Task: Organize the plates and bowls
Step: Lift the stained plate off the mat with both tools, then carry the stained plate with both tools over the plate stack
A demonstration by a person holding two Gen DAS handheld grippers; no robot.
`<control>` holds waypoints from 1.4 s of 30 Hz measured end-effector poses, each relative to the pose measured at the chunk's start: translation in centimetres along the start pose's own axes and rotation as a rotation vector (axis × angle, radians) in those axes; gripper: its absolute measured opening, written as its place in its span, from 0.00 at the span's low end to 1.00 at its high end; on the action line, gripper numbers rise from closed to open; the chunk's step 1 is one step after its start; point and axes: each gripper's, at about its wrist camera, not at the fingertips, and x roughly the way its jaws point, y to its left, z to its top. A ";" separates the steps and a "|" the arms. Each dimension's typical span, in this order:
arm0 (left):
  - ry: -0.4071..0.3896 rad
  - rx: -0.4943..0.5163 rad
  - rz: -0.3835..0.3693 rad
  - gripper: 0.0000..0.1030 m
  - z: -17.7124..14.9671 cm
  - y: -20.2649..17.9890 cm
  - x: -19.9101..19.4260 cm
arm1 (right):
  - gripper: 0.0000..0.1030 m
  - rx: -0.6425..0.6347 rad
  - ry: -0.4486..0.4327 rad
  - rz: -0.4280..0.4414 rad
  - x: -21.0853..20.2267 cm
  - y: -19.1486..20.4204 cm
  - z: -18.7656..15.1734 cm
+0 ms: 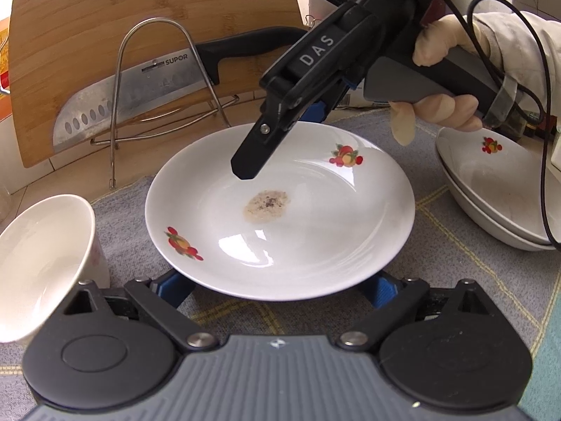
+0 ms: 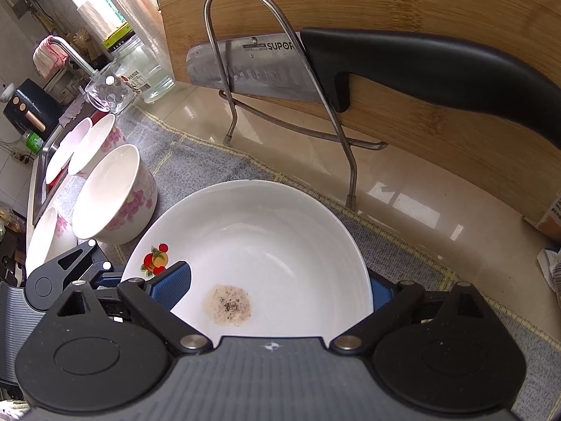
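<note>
A white plate [image 1: 280, 231] with fruit decals and a brown stain in its middle lies on the grey cloth [image 1: 420, 217]. My left gripper [image 1: 278, 287] is open wide at the plate's near rim, which hides its blue fingertips [image 1: 175, 286]. From the far side my right gripper [image 1: 280, 140], held by a gloved hand [image 1: 441, 105], straddles the far rim. One black finger [image 1: 245, 168] hangs over the dish and the other stays outside it. In the right wrist view the right gripper [image 2: 277, 291] is open, with one blue pad [image 2: 173, 287] inside the plate [image 2: 263, 245].
Two stacked fruit-pattern dishes [image 1: 491, 193] sit at the right. A white bowl [image 1: 38, 256] stands close at the left. Several floral bowls [image 2: 112, 196] line the sink side. Behind are a wire rack [image 1: 154, 80], a knife [image 1: 133, 98] and a wooden cutting board [image 1: 105, 17].
</note>
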 end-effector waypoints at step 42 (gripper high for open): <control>0.026 0.091 -0.088 0.94 -0.3 -1.2 -5.9 | 0.98 0.060 -0.069 -0.006 -6.0 6.5 -6.5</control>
